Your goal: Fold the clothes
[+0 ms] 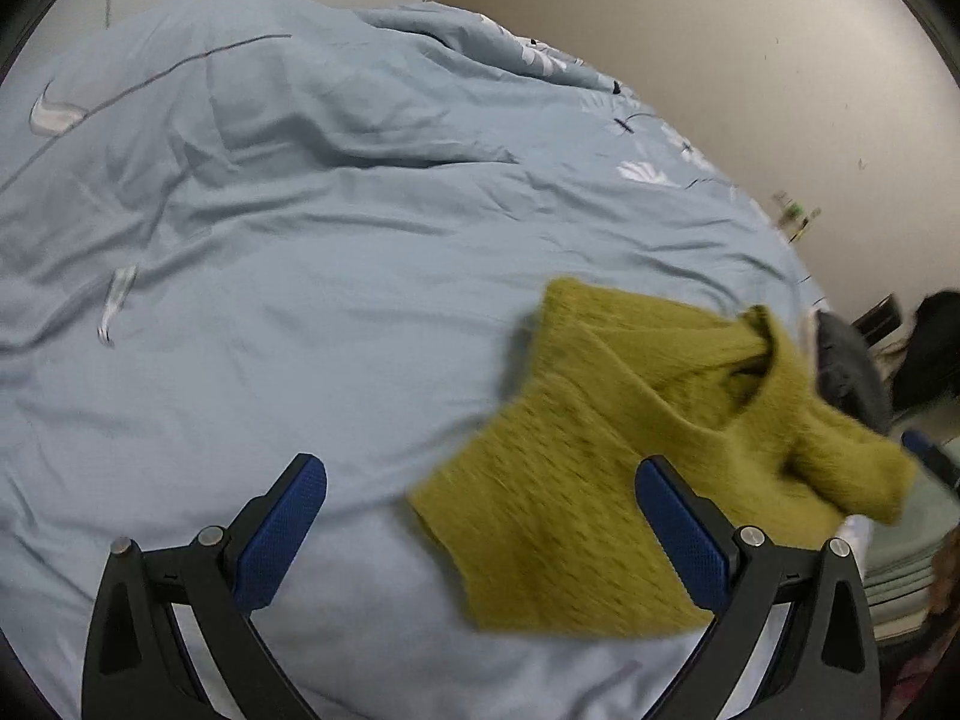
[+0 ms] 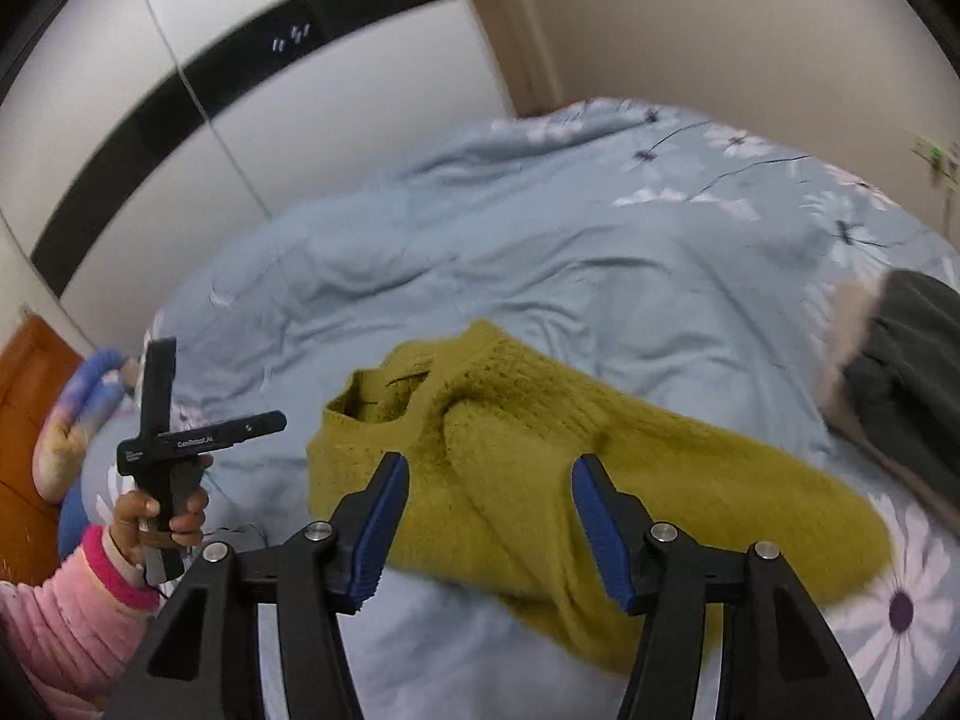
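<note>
the left gripper (image 1: 480,474) hangs above the bed with its blue-padded fingers (image 1: 282,534) spread wide and nothing between them. the right gripper (image 2: 489,468) is likewise held over the bed, fingers wide apart and empty. in the right wrist view the person's left hand (image 2: 162,516), in a pink sleeve (image 2: 72,606), grips the handle of the other gripper, which points up and away.

the olive-green knitted sweater (image 1: 600,510) lies crumpled on the light blue duvet (image 1: 300,300). from the left gripper it sits to the right, passing behind the right finger. from the right gripper it lies just beyond and under the fingertips, collar (image 2: 384,396) toward the left.

the sweater is motion-blurred, so its sleeves are hard to trace. farther off, a dark garment (image 2: 900,372) is cut off at the right edge, and a white wardrobe (image 2: 210,120) stands behind the bed.
</note>
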